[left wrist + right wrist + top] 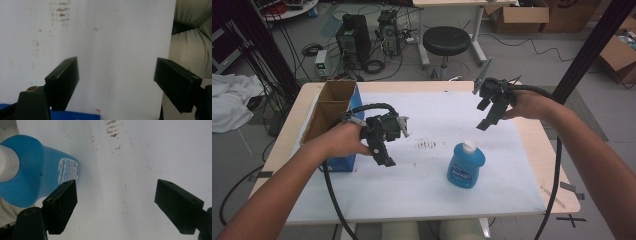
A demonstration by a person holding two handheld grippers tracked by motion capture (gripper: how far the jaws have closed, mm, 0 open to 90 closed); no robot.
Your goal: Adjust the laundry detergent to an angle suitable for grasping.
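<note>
A blue bottle (466, 166) with a white cap stands upright on the white sheet (427, 185), right of centre. My left gripper (394, 145) hovers over the sheet's left part, next to a cardboard box, well left of the bottle. In the left gripper view its jaws (120, 85) stand wide open over bare sheet. My right gripper (483, 115) hangs above the sheet behind the bottle, pointing down. In the right gripper view the jaws (117, 205) are open and hold nothing. The blue bottle (37, 170) lies beyond the left jaw, outside the gap.
An open cardboard box (332, 115) with blue sides stands at the table's left; its blue edge (75, 116) shows under the left jaws. Brown smudges (428, 145) mark the sheet's middle. Behind the table are a black stool (446, 40), computer towers and cables.
</note>
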